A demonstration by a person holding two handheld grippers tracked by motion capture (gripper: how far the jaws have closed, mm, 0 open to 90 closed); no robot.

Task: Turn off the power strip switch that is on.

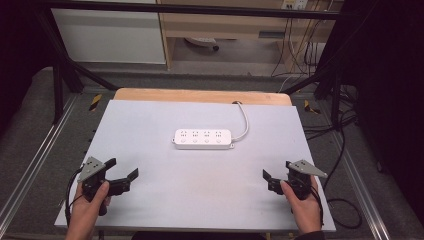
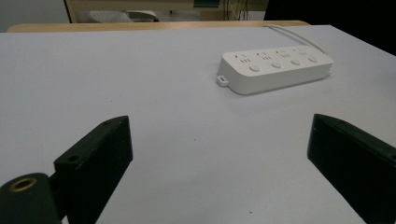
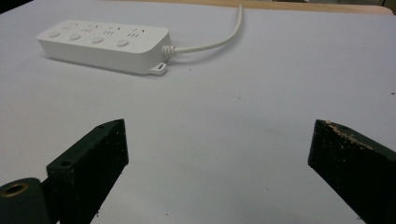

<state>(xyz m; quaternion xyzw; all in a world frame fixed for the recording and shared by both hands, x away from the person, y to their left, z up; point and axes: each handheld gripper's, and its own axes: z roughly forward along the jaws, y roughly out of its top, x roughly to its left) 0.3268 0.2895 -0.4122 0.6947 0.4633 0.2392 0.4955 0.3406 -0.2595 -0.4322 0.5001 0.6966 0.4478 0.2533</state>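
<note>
Left hand-held gripper: lower left of the high view, jaws spread, nothing between them. Right hand-held gripper: lower right, likewise spread and empty. Power strip: white, centre of the counter, well apart from both. Likely rigid, light, smooth-sided; best pinched across its narrow width. Cord: its strain relief is clear in the right gripper view.
</note>
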